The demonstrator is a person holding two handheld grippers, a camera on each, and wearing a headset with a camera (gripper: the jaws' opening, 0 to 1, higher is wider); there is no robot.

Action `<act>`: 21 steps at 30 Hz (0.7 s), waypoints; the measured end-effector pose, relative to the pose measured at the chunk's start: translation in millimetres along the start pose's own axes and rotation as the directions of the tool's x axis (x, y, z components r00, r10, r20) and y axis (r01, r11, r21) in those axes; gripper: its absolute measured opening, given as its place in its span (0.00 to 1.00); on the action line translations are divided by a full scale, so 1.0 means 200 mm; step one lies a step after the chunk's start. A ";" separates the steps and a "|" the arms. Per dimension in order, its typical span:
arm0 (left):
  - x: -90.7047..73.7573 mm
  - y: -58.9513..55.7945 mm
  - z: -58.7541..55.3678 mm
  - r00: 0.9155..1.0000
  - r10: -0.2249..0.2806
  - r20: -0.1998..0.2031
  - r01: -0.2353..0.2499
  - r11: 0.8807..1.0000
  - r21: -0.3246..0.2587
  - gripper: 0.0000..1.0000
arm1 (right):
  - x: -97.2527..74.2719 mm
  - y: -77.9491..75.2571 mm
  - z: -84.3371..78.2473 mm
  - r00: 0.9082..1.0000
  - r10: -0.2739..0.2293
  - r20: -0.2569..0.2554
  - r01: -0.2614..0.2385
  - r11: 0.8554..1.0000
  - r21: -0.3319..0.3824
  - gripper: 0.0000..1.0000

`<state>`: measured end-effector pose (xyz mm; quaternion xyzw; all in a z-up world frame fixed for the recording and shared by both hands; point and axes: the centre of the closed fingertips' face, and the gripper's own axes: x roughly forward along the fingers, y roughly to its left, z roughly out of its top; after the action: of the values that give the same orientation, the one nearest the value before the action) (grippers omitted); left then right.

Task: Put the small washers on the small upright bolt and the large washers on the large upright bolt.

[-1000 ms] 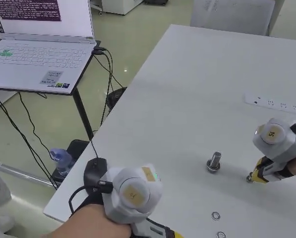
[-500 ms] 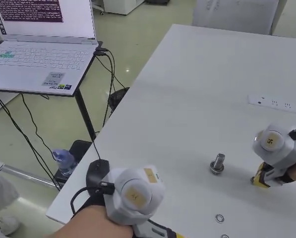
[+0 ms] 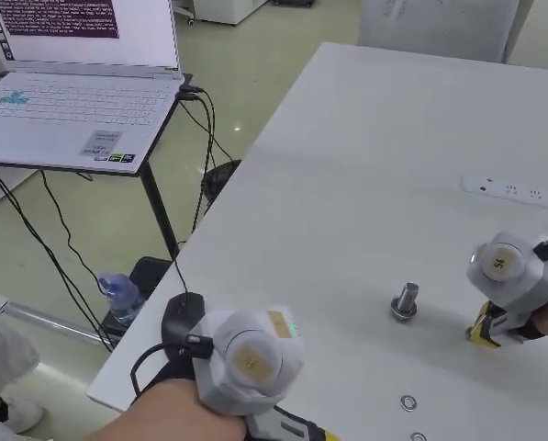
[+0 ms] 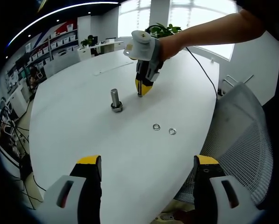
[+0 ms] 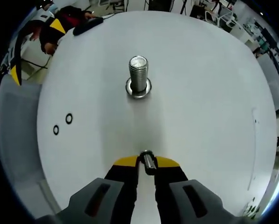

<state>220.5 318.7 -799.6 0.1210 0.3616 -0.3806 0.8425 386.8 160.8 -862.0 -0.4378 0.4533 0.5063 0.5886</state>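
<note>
Left gripper view has the left gripper [image 4: 147,163] with its yellow-tipped jaws spread wide and nothing between them, above the near edge of the white table [image 4: 83,135]. Ahead of it and a little to its left stands the large silver threaded bolt [image 4: 115,99], upright on its wider base. Nearer these jaws, straight ahead, two small silver ring washers [image 4: 156,126] lie flat side by side, apart from both bolts. Beyond them the right gripper [image 4: 140,91] points down at the table. In the right gripper view its jaws are pressed onto a small grey metal bolt [image 5: 147,161], pinching it between the yellow tips. The large bolt stands straight ahead of that gripper, with the washers off to its left.
</note>
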 end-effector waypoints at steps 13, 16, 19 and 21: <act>-0.01 0.00 0.01 1.000 0.001 0.001 -0.001 1.000 -0.003 0.79 | 0.00 0.00 0.01 1.000 0.003 0.015 -0.003 1.000 0.002 0.18; -0.01 -0.01 0.01 1.000 0.000 0.004 0.000 1.000 -0.004 0.79 | -0.01 -0.01 0.00 1.000 0.002 0.015 -0.002 1.000 -0.004 0.20; -0.01 -0.01 0.01 1.000 -0.003 -0.001 0.003 1.000 -0.001 0.79 | -0.04 -0.01 0.01 1.000 -0.002 0.025 0.002 1.000 -0.008 0.22; -0.01 -0.02 0.01 1.000 -0.005 0.003 0.005 1.000 0.003 0.79 | -0.06 -0.01 0.02 0.999 0.006 0.034 -0.005 1.000 -0.006 0.22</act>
<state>218.8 316.2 -796.4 0.1206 0.3599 -0.3833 0.8420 388.0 162.4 -850.2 -0.4295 0.4431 0.5166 0.5936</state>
